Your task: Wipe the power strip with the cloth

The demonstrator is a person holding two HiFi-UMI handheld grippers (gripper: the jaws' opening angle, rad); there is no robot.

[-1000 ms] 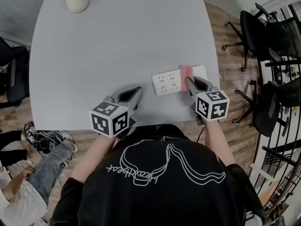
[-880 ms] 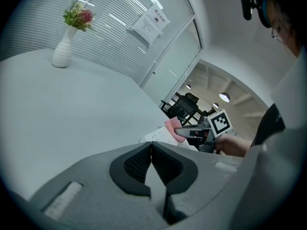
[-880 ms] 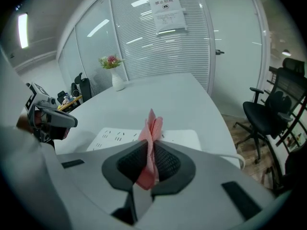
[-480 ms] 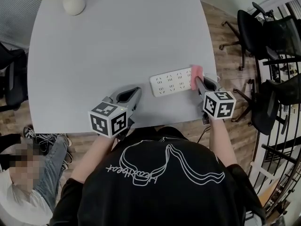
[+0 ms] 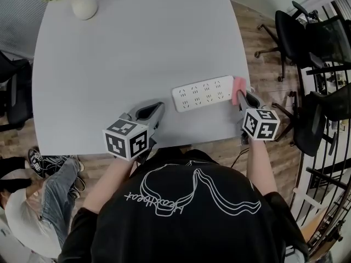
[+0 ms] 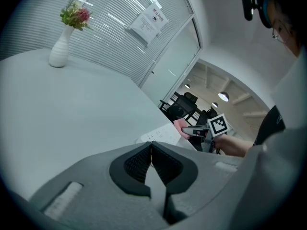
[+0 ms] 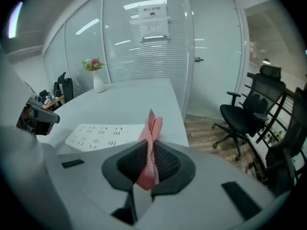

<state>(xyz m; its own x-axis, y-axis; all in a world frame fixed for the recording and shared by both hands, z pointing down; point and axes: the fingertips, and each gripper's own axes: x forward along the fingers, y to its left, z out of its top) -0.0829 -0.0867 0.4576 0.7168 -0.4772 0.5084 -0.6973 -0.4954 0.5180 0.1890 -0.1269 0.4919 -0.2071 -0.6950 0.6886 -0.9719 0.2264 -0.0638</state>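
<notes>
A: Entry, the strip (image 5: pixel 204 93)?
B: One. White, flat, oblong, rows of slot sockets facing up. It lies flat on the table (image 5: pixel 137 48), near the front edge.
A: The cloth (image 5: pixel 239 90)?
B: One. Pink, folded, at the strip's right end; touching it or just off it, cannot tell. The right gripper (image 5: pixel 241 96) has its jaws clamped on it, and the cloth sticks out past the tips.
A: The left gripper (image 6: pixel 151 144)?
B: Left of the strip, apart from it. Jaws pressed together, nothing between them.
A: Surface and room?
B: Table is pale grey. One white vase (image 5: pixel 83 5) with flowers, well beyond the strip at the far left corner. Wood-plank floor (image 5: pixel 263 48). A glass wall (image 7: pixel 144 47) with blinds stands beyond the vase. Black chairs (image 5: pixel 293 34) stand right of the strip: three made out, overlapping. One more person (image 5: pixel 33 223) is on the floor, far left of the strip.
</notes>
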